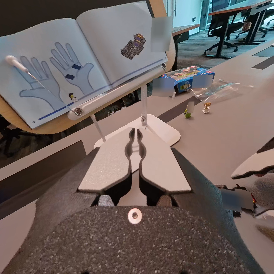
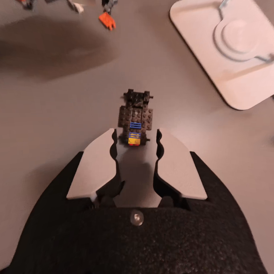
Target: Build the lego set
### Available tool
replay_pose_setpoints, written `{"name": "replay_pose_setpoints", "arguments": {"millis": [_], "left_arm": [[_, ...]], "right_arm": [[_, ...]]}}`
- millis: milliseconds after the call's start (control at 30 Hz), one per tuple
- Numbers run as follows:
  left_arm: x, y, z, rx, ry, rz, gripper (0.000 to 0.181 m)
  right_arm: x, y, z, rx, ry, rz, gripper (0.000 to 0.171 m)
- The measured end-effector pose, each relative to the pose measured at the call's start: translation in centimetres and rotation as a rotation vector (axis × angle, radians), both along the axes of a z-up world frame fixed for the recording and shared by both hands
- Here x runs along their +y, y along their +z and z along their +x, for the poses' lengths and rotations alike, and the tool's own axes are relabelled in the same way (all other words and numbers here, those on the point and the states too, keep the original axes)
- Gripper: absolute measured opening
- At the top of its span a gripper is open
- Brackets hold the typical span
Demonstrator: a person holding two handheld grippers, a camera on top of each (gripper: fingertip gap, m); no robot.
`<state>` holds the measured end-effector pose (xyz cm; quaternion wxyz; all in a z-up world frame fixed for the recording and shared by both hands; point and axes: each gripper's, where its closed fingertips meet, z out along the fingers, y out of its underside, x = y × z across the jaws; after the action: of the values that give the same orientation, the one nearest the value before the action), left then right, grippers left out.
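A black lego chassis (image 2: pixel 136 117) with two blue grille tiles and a yellow brick at its near end lies flat on the grey table. My right gripper (image 2: pixel 135 130) is open and empty, its fingertips either side of the chassis' near end, above it. My left gripper (image 1: pixel 136 130) is shut and empty, held above the table and pointing at the white stand base (image 1: pixel 161 130). The open instruction booklet (image 1: pixel 71 62) rests on the stand. The right gripper's fingers (image 1: pixel 252 167) show at the right edge of the left wrist view.
An orange lego piece (image 2: pixel 107 21) and other loose pieces lie at the far left. The stand base (image 2: pixel 231 49) is at the right. A minifigure (image 1: pixel 188 113), a small trophy (image 1: pixel 206 107), the blue set box (image 1: pixel 188 80) and a clear plastic bag (image 1: pixel 216 90) sit farther off. My right fingertips sit around 20 cm from my left ones. From either gripper's tips it is about 20 cm to the orange lego piece (image 2: pixel 107 21).
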<state>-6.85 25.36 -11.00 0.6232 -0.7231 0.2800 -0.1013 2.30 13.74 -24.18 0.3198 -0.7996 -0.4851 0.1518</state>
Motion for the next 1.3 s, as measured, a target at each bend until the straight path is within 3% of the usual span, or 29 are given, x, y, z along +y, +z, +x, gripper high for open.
{"name": "replay_pose_setpoints", "arguments": {"millis": [167,367,600,967,1100,1300], "left_arm": [[-0.2,-0.2,0.2,-0.011,-0.014,-0.014,0.003],[-0.3,0.3,-0.3,-0.027,-0.015,-0.006,0.003],[-0.3,0.3,-0.3,-0.029,-0.025,-0.01,0.003],[-0.5,0.1,-0.1,-0.03,-0.031,-0.016,0.004],[-0.3,0.1,-0.3,-0.041,-0.018,-0.015,0.003],[0.1,0.8,-1.3,-0.114,0.062,0.019,0.0]], "right_arm": [[0.1,-1.7,0.3,-0.089,0.073,-0.02,0.048],[2.0,-1.2,2.4,-0.205,0.223,0.019,0.043],[3.0,-1.6,2.2,-0.166,0.302,-0.049,0.04],[2.8,-1.2,2.0,-0.116,0.277,-0.05,0.034],[4.2,3.2,1.0,0.072,0.183,0.05,0.034],[11.2,15.5,1.5,0.517,-0.25,0.428,0.035]]}}
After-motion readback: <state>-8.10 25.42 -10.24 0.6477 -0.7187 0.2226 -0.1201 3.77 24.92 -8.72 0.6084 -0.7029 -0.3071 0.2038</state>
